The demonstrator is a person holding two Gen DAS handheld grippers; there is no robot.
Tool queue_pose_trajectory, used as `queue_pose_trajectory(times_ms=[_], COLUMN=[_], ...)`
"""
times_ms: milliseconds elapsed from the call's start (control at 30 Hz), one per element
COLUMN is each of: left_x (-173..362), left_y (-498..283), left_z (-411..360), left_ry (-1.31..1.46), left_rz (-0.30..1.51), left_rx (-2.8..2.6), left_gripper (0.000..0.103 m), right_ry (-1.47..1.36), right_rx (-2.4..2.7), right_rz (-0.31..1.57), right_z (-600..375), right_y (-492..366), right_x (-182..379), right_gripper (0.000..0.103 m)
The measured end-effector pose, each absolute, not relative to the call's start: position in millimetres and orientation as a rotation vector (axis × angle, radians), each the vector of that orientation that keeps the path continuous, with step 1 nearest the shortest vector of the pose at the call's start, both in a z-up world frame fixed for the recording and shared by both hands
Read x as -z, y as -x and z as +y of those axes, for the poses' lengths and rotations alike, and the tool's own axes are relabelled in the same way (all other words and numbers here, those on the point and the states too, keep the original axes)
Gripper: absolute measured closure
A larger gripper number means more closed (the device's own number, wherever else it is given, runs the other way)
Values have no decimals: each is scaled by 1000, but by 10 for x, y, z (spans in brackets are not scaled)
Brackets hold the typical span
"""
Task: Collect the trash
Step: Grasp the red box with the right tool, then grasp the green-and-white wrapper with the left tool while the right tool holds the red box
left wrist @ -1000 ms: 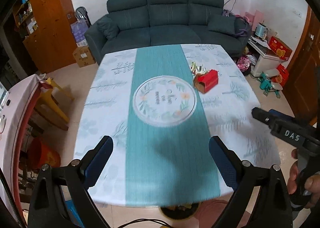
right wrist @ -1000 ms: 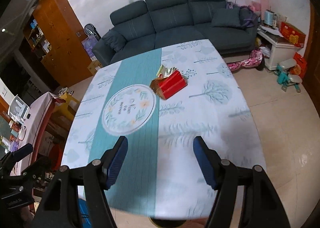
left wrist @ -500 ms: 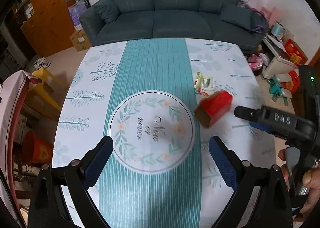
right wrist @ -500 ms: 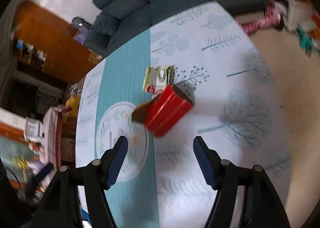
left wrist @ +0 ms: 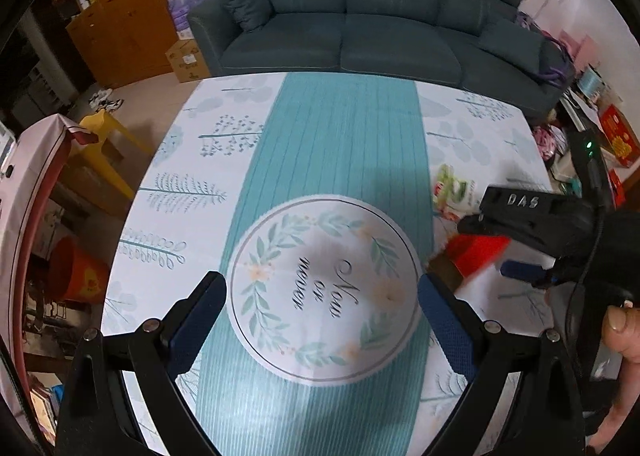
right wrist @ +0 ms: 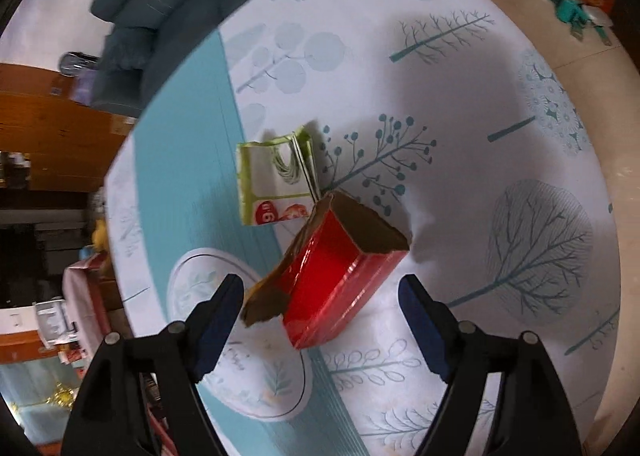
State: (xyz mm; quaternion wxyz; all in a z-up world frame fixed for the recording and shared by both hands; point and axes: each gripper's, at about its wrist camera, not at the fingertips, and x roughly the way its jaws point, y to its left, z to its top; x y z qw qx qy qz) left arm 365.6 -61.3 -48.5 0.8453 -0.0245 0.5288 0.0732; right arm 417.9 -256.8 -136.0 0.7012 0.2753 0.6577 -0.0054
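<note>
My right tongs (right wrist: 320, 320) are opening above the red box (right wrist: 340, 288), which lies on the surface (right wrist: 500, 104) between the pads, untouched, its long axis slanting across the gap. A green wrapper (right wrist: 272, 180) lies just behind. My left tongs (left wrist: 322, 320), spread and empty, are farther away.

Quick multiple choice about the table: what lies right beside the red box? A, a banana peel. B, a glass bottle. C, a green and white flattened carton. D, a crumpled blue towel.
C: in the right wrist view a flattened green and white carton lies on the tablecloth next to the torn-open red box, just beyond it; no bottle, peel or towel is on the table.
</note>
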Motion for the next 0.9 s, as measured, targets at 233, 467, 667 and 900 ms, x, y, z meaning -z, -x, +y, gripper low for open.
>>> queue_pose_trajectory(times_ms=[233, 467, 667, 900], left_x=[531, 564, 600, 700], left_y=[-3738, -3719, -3783, -4101], left_z=[-466, -512, -634, -876], left_ry=[75, 71, 54, 70], left_rz=[1110, 1114, 1120, 1166], left_rx=[-193, -179, -133, -19], left_gripper=[7, 7, 7, 7], right_ry=[-514, -398, -418, -392], right_rx=[93, 34, -15, -59], right_rz=[1533, 1477, 1438, 1335], right_z=[-2344, -2278, -2600, -2904], right_y=[-4239, -4195, -4022, -4098], right_x=[1548, 1501, 1441, 1281], right_gripper=[21, 40, 53, 78])
